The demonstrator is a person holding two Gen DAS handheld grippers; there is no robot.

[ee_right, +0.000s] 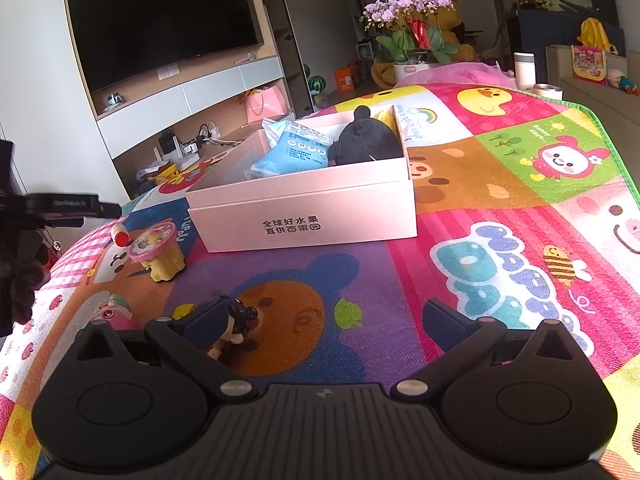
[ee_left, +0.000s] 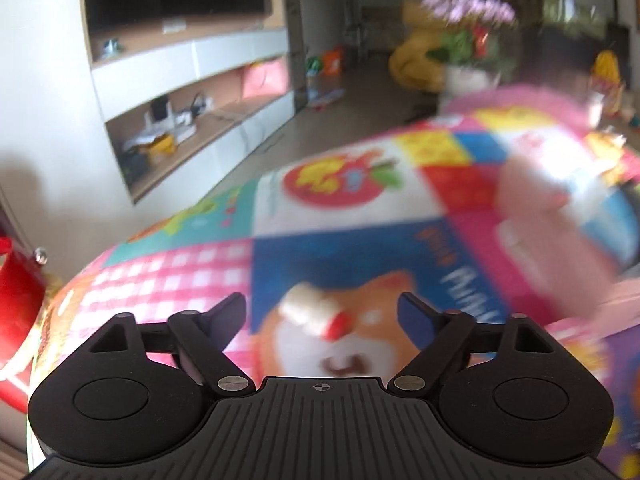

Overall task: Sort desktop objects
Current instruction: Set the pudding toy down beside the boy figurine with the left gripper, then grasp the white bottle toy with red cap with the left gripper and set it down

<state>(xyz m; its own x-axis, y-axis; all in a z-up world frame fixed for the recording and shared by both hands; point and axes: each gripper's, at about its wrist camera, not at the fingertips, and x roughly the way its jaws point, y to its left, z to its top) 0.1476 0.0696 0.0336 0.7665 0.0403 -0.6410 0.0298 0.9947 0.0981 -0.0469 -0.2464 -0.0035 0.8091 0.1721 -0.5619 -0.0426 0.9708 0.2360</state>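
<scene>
I see a woven, cartoon-printed mat [ee_right: 500,184] covering the table. At upper centre of the right view sits a smooth pink cardboard box [ee_right: 304,208], holding a blue crinkly packet [ee_right: 292,152] and a dark fuzzy lump [ee_right: 366,140]. Left of it lie a red-tipped white cylinder [ee_right: 120,234] and a round pink-topped toy [ee_right: 158,254]. A small black-and-white figure [ee_right: 234,330] is half hidden beside my right gripper [ee_right: 324,316], whose fingers are apart and empty. My left gripper [ee_left: 322,312] is spread too, nothing between; its view is smeared.
</scene>
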